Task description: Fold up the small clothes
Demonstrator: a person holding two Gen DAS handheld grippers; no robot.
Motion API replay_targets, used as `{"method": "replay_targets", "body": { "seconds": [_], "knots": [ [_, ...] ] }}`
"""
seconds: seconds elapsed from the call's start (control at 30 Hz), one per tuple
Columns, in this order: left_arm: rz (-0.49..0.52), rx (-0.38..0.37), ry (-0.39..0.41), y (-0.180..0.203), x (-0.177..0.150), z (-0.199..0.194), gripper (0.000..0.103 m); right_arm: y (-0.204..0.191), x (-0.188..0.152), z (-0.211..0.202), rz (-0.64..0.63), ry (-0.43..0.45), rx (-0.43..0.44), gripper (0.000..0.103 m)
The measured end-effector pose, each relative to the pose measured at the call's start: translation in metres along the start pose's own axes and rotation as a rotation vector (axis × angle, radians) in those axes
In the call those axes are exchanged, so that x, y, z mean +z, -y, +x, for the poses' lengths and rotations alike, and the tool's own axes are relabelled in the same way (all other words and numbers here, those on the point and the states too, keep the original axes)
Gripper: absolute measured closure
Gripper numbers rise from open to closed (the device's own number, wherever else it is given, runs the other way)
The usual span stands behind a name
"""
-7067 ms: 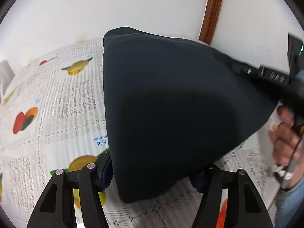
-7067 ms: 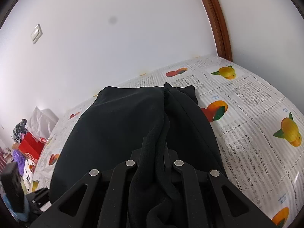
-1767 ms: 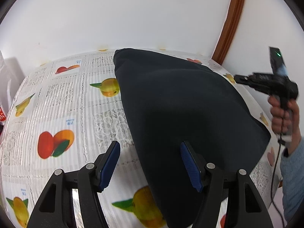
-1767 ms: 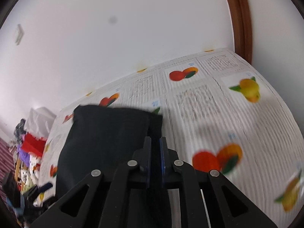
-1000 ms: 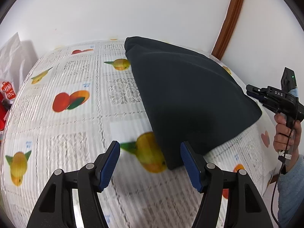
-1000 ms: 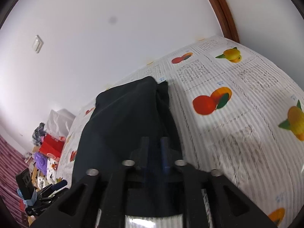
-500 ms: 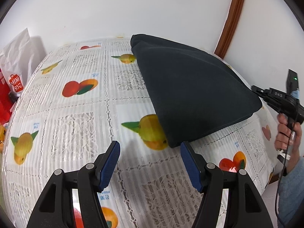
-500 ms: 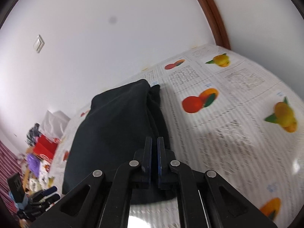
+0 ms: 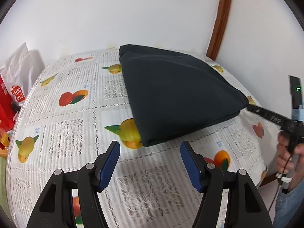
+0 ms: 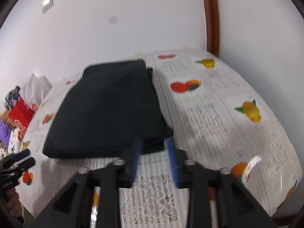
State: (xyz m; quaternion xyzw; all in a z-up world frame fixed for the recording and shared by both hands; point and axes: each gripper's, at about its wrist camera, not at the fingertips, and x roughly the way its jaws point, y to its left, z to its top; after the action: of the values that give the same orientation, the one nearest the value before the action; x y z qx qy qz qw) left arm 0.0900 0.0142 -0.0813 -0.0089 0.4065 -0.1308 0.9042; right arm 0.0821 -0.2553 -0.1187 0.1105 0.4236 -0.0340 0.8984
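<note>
the dark folded cloth (image 9: 176, 95) lies flat in the middle of the frame on the fruit tablecloth (image 9: 76, 129). the left gripper (image 9: 150, 163) at the bottom is spread wide and holds nothing. the right gripper (image 10: 153, 161) is parted a little, blurry, right at the cloth's near edge. a red bag (image 9: 9, 98) and a white bag (image 9: 17, 66) sit at far left. a brown door frame (image 9: 220, 19) stands in the upper right.

Red shopping bag (image 9: 18, 95): white print reading "MINI SO", beside the table's left edge. Small blue marks on the fruit-print tablecloth (image 9: 72, 136): too small to read
</note>
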Motion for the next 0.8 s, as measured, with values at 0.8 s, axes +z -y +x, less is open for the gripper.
{"method": "replay_targets", "body": {
  "seconds": [0.8],
  "knots": [
    [-0.025,0.019,-0.075,-0.014,-0.004,0.057,0.051,0.011,0.002,0.057,0.020,-0.030,0.133,0.065]
  ]
}}
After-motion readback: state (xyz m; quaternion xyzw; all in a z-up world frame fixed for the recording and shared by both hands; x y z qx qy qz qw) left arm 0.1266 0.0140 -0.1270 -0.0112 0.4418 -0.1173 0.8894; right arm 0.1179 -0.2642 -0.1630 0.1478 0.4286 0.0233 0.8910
